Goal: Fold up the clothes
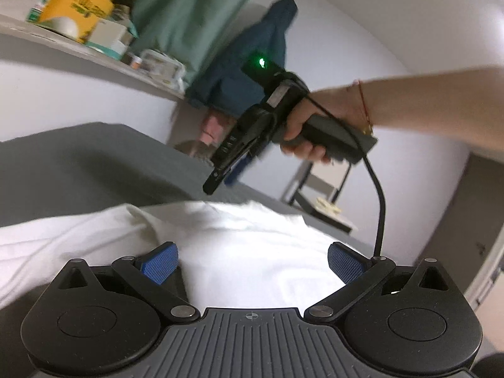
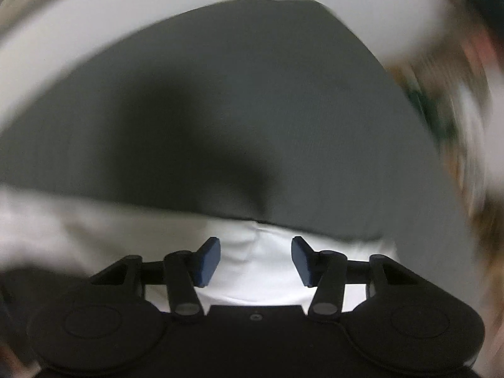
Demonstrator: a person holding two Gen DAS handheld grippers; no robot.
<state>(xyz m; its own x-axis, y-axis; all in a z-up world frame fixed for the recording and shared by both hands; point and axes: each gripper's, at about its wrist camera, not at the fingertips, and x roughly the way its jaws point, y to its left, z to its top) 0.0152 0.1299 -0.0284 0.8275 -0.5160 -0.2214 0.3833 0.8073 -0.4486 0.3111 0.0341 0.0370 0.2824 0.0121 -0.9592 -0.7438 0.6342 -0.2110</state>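
A white garment (image 1: 239,236) lies spread on a grey bed surface (image 1: 94,163). My left gripper (image 1: 252,261) hovers low over its near part, blue pads wide apart and nothing between them. In the left wrist view a person's hand (image 1: 302,132) holds my right gripper (image 1: 212,186) tilted steeply down, its tips just above the garment's far edge. The right wrist view is blurred: my right gripper (image 2: 255,261) has its pads apart, with the white garment (image 2: 104,236) lying below them, its edge against the grey surface (image 2: 283,94).
A wall shelf (image 1: 94,50) at upper left carries boxes and jars. A green cloth (image 1: 189,15) and a blue garment (image 1: 252,63) hang behind the bed. A metal-frame stand (image 1: 324,195) stands past the bed's far right corner, near a door (image 1: 472,220).
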